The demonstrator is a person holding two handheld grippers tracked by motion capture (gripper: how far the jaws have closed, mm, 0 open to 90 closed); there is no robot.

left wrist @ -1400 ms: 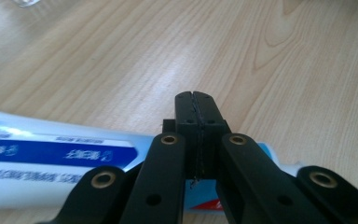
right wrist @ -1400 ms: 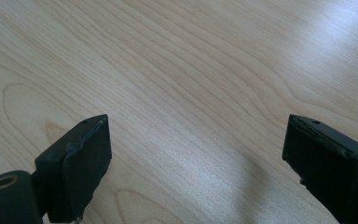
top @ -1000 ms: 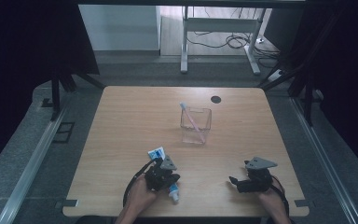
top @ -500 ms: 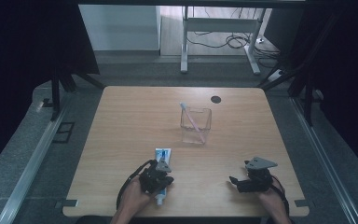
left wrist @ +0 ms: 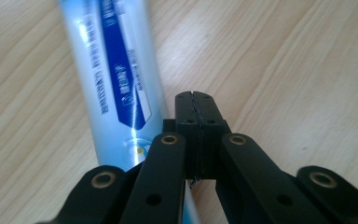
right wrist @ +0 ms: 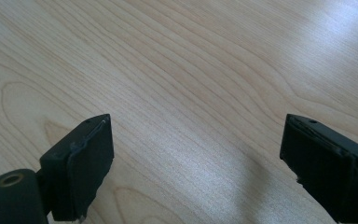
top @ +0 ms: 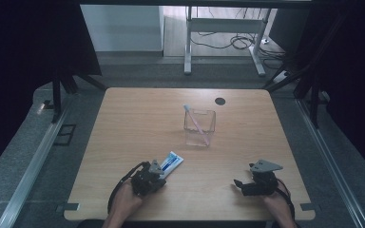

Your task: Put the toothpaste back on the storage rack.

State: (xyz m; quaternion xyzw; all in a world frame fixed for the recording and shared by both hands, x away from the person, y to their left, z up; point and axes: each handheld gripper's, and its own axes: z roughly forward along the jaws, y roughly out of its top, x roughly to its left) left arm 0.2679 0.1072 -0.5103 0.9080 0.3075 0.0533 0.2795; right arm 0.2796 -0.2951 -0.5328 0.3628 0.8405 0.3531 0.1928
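Resting low at the lower left of the high view, my left gripper (top: 153, 175) has its jaws pressed together on nothing, with the toothpaste tube (left wrist: 116, 84) lying flat on the wooden table (top: 138, 123) just beside them, at their left in its own view. My right gripper (top: 241, 185), at the lower right, has its jaws spread wide over bare wood.

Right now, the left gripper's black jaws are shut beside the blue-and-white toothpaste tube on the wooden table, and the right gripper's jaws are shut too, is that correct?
Not quite. The right gripper is open: the right gripper view shows its jaws wide apart over bare wooden table. The rest holds: the left gripper is shut beside the blue-and-white toothpaste tube.
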